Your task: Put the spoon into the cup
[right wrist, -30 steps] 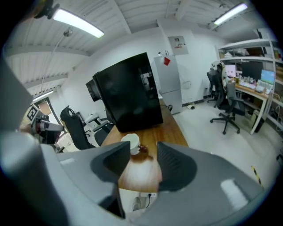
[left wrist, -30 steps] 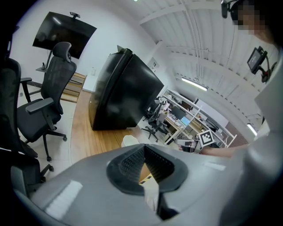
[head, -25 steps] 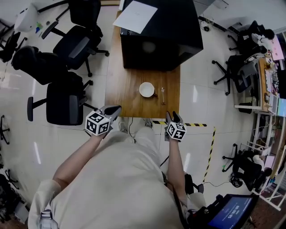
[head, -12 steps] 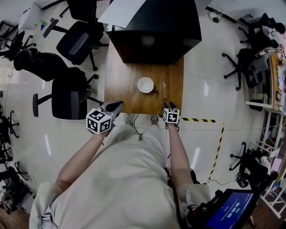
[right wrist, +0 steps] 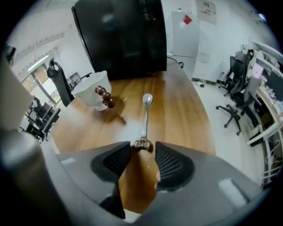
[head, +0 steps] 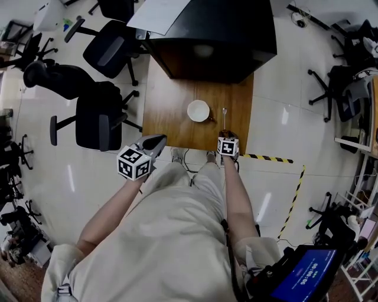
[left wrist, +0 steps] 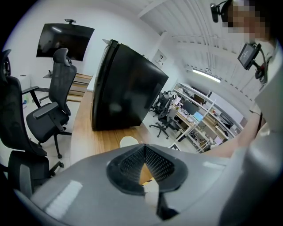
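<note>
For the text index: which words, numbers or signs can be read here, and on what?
None reads clearly.
Blue screen, head view: pale characters, too blurred.
Wall notice, right gripper view: too small.
Red diamond sticker on white cabinet: no legible print.
Marker cubes: black-and-white patterns, no letters.

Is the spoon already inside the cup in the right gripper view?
No, the spoon lies flat on the wooden table, to the right of the white cup and apart from it.

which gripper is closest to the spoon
The right gripper: its open jaws sit at the spoon's handle end, while the left gripper, shut, is far to its left.
</note>
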A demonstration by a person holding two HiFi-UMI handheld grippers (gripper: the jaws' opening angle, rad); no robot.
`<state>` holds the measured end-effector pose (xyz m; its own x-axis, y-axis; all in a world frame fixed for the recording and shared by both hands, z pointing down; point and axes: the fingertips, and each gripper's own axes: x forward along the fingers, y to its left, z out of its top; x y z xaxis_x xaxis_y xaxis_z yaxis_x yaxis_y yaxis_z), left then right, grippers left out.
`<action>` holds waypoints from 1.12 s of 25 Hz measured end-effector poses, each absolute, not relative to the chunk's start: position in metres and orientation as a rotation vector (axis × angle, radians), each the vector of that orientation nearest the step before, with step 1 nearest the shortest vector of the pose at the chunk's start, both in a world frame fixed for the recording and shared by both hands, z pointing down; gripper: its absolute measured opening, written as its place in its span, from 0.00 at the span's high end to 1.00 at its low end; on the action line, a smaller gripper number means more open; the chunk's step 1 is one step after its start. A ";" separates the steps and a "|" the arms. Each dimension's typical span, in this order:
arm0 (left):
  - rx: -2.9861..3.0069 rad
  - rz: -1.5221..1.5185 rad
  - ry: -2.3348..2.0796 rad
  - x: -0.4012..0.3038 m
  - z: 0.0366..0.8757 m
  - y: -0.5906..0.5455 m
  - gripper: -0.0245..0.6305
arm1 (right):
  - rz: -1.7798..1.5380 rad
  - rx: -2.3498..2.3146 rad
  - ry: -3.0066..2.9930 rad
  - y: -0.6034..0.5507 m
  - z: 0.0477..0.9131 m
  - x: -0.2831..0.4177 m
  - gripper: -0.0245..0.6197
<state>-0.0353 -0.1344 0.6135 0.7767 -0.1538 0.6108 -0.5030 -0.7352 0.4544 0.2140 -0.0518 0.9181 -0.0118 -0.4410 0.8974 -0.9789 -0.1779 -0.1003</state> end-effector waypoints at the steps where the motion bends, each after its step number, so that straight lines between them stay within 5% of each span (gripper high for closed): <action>1: 2.336 0.736 -0.492 -0.038 0.616 -0.133 0.97 | 1.131 1.659 -1.481 -0.052 0.918 0.212 0.72; 28: 2.344 0.628 -0.578 -0.032 0.633 -0.156 0.97 | 0.945 1.583 -1.774 -0.092 0.829 0.186 0.77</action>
